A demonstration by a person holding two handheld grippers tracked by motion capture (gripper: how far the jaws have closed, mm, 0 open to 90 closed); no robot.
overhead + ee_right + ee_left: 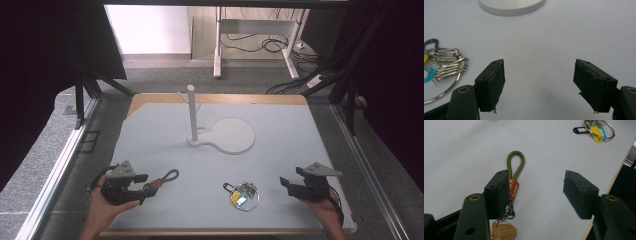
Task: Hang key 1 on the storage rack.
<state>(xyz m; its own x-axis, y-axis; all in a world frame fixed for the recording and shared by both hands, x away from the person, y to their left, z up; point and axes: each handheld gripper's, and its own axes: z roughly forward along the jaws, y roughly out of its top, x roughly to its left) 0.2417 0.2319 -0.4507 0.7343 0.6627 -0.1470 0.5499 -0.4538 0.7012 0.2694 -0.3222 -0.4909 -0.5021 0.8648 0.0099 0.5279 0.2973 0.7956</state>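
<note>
A keychain with an olive-green cord loop [515,162], an orange leather band and a gold tag lies on the grey mat; in the high view the keychain [163,180] is at the front left. My left gripper [144,188] stands open around its clasp end. In the left gripper view the left gripper [536,182] has one pad beside the orange band and the other well apart from it. A ring of keys with yellow and teal tags [243,195] lies at the front centre. To its right, my right gripper [291,179] is open with nothing between its jaws [540,72]; the key ring [445,66] lies left of it.
A white stand with an upright post [192,112] and a round flat base [231,135] sits mid-table; the base's rim [511,6] shows ahead of the right gripper. The table's wooden front edge [225,232] is close to both hands. Black frames flank both sides.
</note>
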